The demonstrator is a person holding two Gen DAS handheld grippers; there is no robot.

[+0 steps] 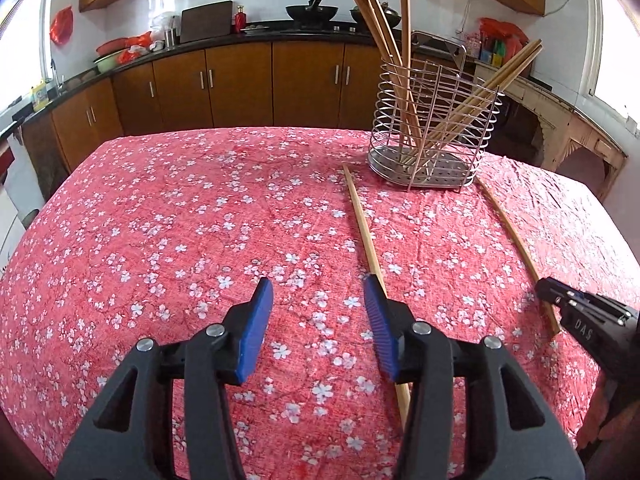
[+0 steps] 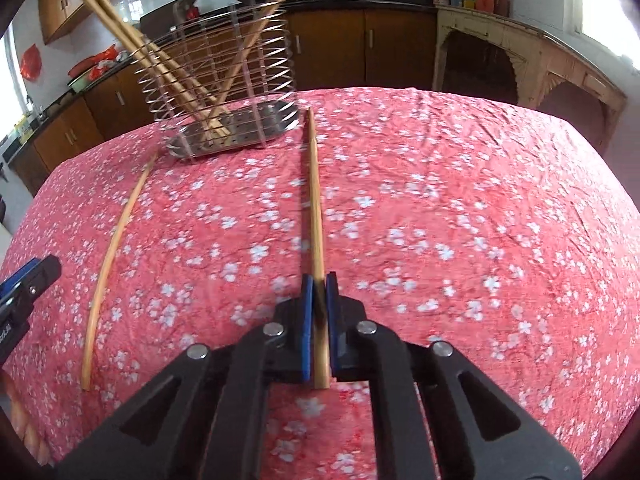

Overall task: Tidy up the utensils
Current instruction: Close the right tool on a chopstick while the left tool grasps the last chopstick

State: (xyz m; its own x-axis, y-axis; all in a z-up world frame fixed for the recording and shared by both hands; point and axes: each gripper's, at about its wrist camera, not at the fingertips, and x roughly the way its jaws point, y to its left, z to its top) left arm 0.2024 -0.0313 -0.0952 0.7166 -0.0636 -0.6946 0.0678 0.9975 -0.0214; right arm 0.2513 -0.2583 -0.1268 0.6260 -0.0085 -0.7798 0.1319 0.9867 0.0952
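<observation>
Between my right gripper's (image 2: pixel 319 280) blue pads (image 2: pixel 306 320) sits a chopstick (image 2: pixel 314 200), clamped near its near end, its far tip reaching toward the wire utensil holder (image 2: pixel 224 80) on the red floral tablecloth (image 2: pixel 460 220). My left gripper (image 1: pixel 318 288) stands open with nothing between its pads; a second chopstick (image 1: pixel 362 224) lies on the cloth just beside and partly under its right finger (image 1: pixel 380 320). More chopsticks (image 1: pixel 400 80) lean inside the holder, which stands at the table's far side

Bright daytime kitchen, curved at the edges.
Sunlight pours through glaring white windows (image 1: pixel 616 40) at both sides; the right view looks smeared, its corners dark.
</observation>
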